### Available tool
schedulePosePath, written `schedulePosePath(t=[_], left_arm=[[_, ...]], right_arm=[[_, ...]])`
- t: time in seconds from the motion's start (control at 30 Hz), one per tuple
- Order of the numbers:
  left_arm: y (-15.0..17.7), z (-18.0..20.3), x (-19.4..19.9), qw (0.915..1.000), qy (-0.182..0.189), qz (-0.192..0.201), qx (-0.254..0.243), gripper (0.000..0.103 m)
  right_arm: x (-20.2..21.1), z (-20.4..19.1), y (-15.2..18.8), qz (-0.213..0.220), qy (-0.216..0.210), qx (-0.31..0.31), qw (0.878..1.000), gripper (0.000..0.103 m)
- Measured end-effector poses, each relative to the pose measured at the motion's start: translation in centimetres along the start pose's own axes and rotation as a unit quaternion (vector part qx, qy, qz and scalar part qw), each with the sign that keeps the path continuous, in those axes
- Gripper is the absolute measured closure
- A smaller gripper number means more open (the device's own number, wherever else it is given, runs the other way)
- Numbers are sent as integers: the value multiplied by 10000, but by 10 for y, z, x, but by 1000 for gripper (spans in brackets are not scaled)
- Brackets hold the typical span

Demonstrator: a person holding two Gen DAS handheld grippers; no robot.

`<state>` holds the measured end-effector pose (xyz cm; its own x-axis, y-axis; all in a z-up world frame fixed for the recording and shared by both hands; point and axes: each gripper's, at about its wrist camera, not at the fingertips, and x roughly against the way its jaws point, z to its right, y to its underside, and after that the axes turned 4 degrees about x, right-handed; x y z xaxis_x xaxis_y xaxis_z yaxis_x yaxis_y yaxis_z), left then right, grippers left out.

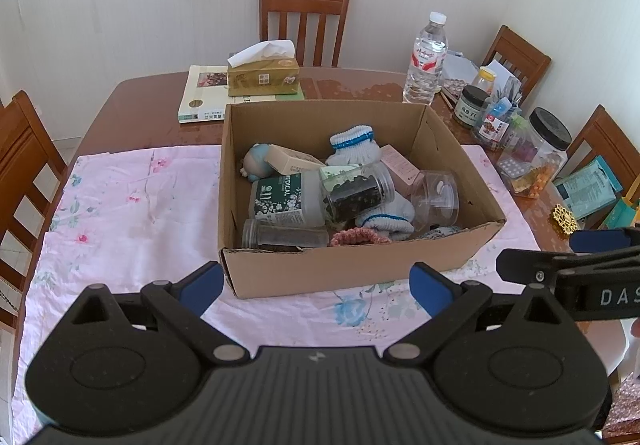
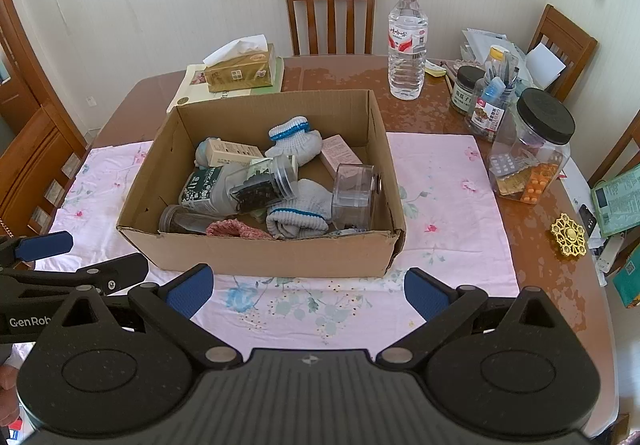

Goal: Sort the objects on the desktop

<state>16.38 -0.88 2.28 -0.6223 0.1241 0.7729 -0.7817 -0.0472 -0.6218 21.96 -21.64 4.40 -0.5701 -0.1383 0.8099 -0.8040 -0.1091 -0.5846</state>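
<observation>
Both claws, left claw (image 1: 316, 285) and right claw (image 2: 308, 287), released, empty; brown cardboard box (image 2: 264, 257) crammed with jars, socks.

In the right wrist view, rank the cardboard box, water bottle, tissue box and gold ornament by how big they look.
1. cardboard box
2. water bottle
3. tissue box, close to the bottle in area and farther off, so that order is unsure
4. gold ornament

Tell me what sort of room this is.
Most likely a home dining room: wooden dining chairs stand around a brown table with a floral cloth, and household clutter such as a tissue box and water bottle sits on it.
</observation>
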Motion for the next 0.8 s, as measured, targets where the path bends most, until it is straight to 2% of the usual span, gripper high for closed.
schedulePosePath(t=[0.8], left_arm=[[0, -2, -1, 10000, -1, -14, -4, 4]], right_arm=[[-1, -4, -2, -32, -11, 9, 10000, 0]])
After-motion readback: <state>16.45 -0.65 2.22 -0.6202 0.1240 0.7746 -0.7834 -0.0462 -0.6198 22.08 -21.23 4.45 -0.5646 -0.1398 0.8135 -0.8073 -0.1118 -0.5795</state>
